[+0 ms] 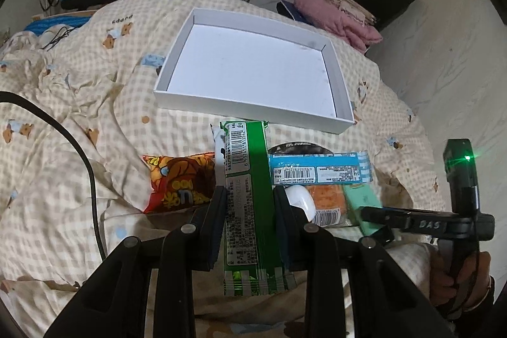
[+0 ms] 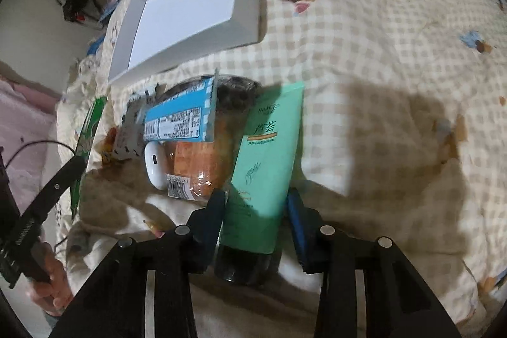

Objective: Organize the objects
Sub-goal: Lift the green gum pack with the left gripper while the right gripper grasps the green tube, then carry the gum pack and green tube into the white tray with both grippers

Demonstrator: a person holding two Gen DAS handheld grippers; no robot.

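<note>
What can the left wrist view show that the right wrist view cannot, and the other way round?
Only the left wrist view shows the green snack packet whole, between the left gripper fingers, and the red snack bag. Only the right wrist view shows the mint green hand cream tube whole, with its black cap, between the right gripper fingers. Both show the white tray, the blue packet and the white earbud case.

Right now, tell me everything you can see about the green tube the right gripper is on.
The green tube is a soft mint-green squeeze tube with a dark cap at the near end, printed with a hand drawing and an orange stripe. It lies flat on the checked bedspread, flat sealed end pointing toward the white tray. The right gripper straddles its lower body, fingers on both sides. Its left edge lies against an orange packet.
</note>
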